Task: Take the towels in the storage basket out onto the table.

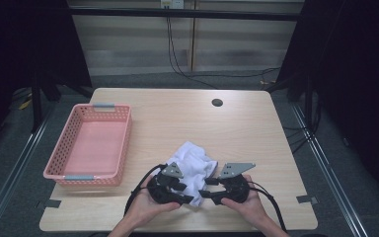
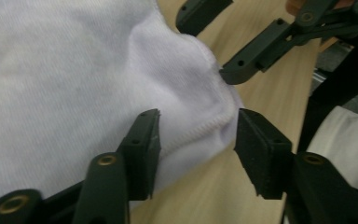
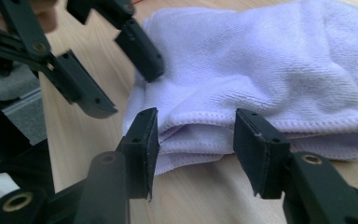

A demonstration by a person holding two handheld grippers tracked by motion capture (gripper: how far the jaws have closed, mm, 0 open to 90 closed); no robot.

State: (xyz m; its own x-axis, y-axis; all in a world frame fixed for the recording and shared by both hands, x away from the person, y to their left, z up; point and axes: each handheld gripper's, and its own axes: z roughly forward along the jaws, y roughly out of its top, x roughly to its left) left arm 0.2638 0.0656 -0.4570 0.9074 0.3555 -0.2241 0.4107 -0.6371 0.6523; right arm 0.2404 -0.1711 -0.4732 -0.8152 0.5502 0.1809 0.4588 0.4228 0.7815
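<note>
cloth: white towel (image 1: 195,165) crumpled near table's front edge, beside empty pink basket (image 1: 90,144) | left gripper (image 2: 198,140): jaws apart around hem, gripping nothing | right gripper (image 3: 196,140): likewise parted at folded edge | progress: early by my reckoning, grasp not yet made

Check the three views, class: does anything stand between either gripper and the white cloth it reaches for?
Nothing visible does. The left gripper and the right gripper are both open, each straddling a hemmed edge of the white cloth. The pink basket sits well off to the left on the table.
</note>
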